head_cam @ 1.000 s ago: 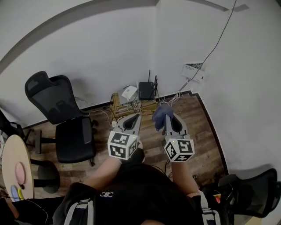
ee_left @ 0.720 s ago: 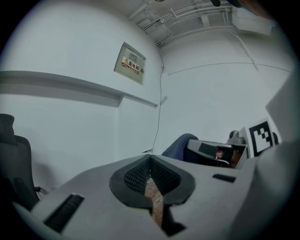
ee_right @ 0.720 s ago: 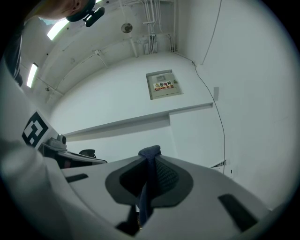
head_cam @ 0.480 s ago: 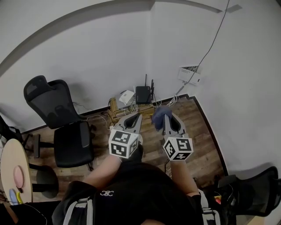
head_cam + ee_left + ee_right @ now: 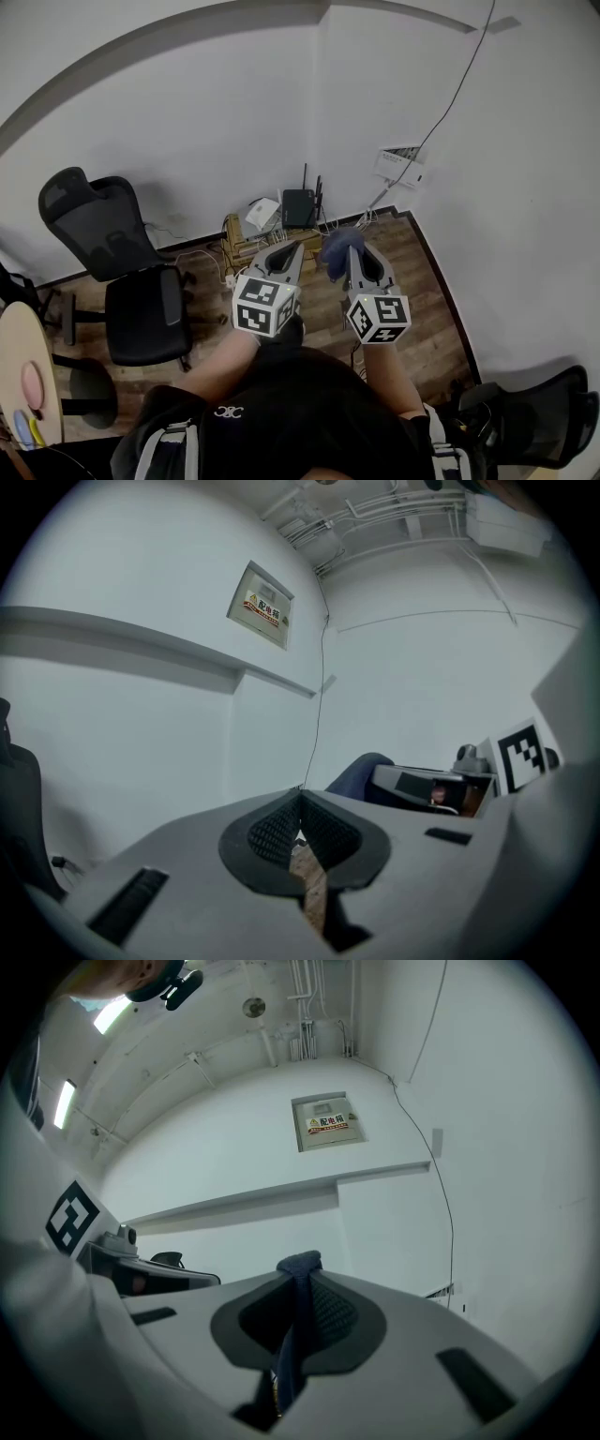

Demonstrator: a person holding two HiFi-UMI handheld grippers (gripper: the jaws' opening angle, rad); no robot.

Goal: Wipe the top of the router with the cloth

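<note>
Both tools are held out ahead of the person. The right hand-held gripper (image 5: 359, 253) is clamped on a bunched dark-blue cloth (image 5: 339, 242), evidently ready for wiping. The left hand-held gripper (image 5: 286, 251) is closed on nothing. The black antennaed router (image 5: 299, 203) sits in the corner, well apart.

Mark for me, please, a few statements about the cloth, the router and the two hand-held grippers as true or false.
1. The right hand-held gripper is shut on the blue cloth. True.
2. The left hand-held gripper grips the router. False: its jaws are together with nothing between them, and the router stands apart, ahead of it.
3. The blue cloth lies on top of the router. False: it hangs from the right hand-held gripper, short of the router.
4. In the head view, a black office chair stands left of the router. True.
</note>
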